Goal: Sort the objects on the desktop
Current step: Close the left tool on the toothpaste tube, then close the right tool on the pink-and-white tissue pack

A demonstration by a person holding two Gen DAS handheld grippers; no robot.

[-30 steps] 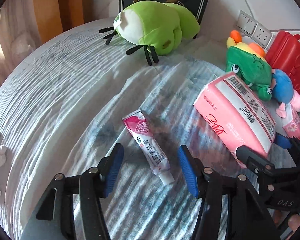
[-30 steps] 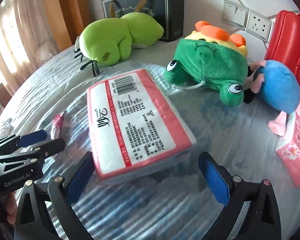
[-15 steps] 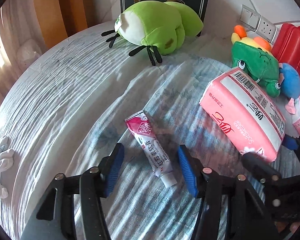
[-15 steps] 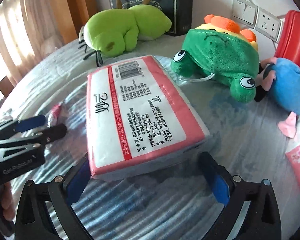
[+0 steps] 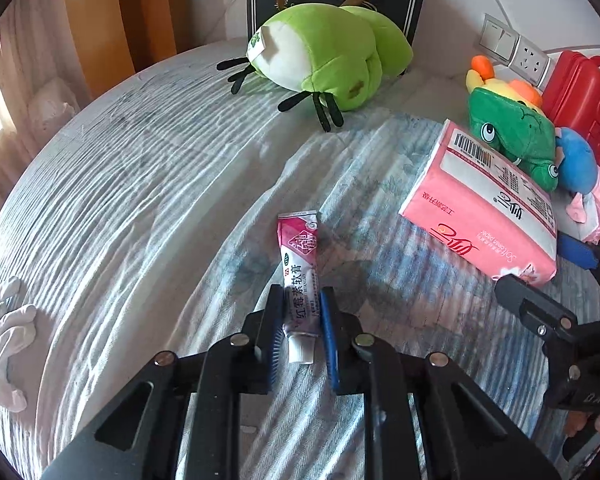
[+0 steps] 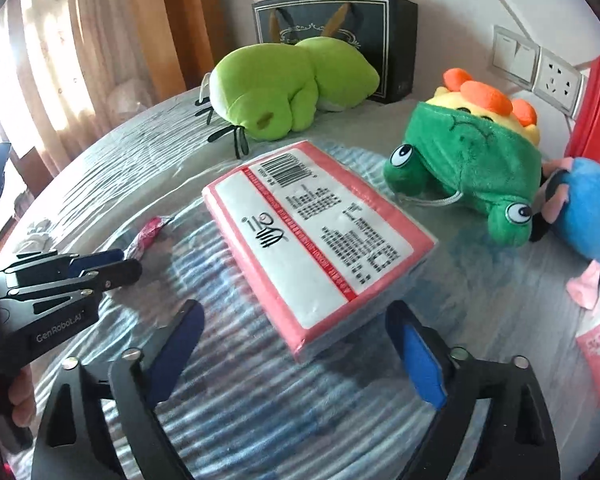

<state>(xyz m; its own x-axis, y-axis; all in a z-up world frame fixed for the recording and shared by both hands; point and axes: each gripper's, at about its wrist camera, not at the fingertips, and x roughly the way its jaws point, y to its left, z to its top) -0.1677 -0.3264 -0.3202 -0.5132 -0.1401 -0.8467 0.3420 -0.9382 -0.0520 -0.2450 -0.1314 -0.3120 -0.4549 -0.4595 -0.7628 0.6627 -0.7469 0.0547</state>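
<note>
Pink ointment tube (image 5: 300,276) lies on the striped counter (image 5: 140,200), my left gripper (image 5: 300,332) pinching its cap end. My right gripper (image 6: 300,356) stands spread before the tissue pack (image 6: 320,236). Sorting looks barely begun; plush toys (image 6: 292,88) remain scattered.

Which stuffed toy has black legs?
The light green bug plush by the black bag. The frog plush and blue plush show none.

Surface: table under rippled blue-white cloth (image 5: 148,184). Tube (image 5: 299,268) at centre; pink tissue pack (image 5: 484,208) at 3 o'clock; light-green plush (image 5: 324,56) at 12; dark-green frog plush (image 5: 516,132) at 2.
</note>
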